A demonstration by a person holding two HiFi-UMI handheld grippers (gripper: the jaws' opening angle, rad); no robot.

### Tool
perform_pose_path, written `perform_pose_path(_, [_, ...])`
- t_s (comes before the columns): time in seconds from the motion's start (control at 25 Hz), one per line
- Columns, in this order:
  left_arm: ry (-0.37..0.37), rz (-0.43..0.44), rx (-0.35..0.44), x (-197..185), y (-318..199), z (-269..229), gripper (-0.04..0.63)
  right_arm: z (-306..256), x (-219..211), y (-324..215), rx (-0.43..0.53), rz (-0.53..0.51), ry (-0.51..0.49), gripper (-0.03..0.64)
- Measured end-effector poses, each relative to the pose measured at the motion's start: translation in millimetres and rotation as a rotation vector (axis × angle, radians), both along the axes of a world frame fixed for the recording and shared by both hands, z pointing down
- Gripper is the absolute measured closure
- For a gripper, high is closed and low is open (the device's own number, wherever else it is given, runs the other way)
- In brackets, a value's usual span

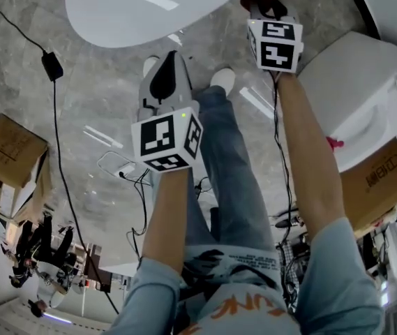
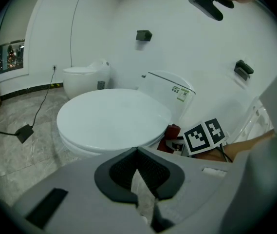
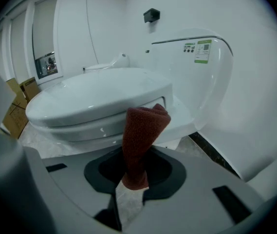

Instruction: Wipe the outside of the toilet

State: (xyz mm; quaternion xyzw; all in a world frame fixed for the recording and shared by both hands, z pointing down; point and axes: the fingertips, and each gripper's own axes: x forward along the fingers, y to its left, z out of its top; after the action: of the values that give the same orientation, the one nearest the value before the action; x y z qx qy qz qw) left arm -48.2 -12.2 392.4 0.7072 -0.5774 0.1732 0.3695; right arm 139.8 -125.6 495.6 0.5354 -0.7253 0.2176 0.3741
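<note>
We hold a rolled dark red cloth (image 3: pixel 142 130) beside a white oval toilet (image 3: pixel 94 96), lid down.
Our right gripper (image 3: pixel 134 182) clamps the cloth's lower end, the cloth upright just beside the toilet's side. Our left gripper (image 2: pixel 137 152), jaws closed on nothing, hovers over grey marble floor (image 1: pixel 93 103) near the bowl.

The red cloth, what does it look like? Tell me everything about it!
The cloth is dark red and looks soft, like towel fabric. It is rolled into a thick bundle standing up, leaning slightly right. The right gripper pinches its lower end between its jaws. Its top is near the side of the white toilet; I cannot tell if they touch.
</note>
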Motion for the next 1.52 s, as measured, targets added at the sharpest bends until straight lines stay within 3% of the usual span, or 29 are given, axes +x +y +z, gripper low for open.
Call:
perform_pose_path(0.2, [-0.022, -0.020, -0.018, -12, 11, 5, 0.603, -2, -28, 5, 0.001, -0.066, -0.024, 0.529])
perform_pose_path(0.6, [-0.013, -0.064, -0.021, -36, 16, 11, 0.603, -3, -66, 34, 0.017, -0.157, 0.029, 0.529])
perform_pose_path(1.08, [-0.006, -0.086, -0.042, -58, 29, 17, 0.603, -4, -119, 72, -0.007, -0.206, -0.001, 0.529])
perform_pose_path(1.52, [-0.021, -0.165, -0.062, -99, 44, 22, 0.603, -4, -168, 101, -0.047, -0.256, -0.040, 0.529])
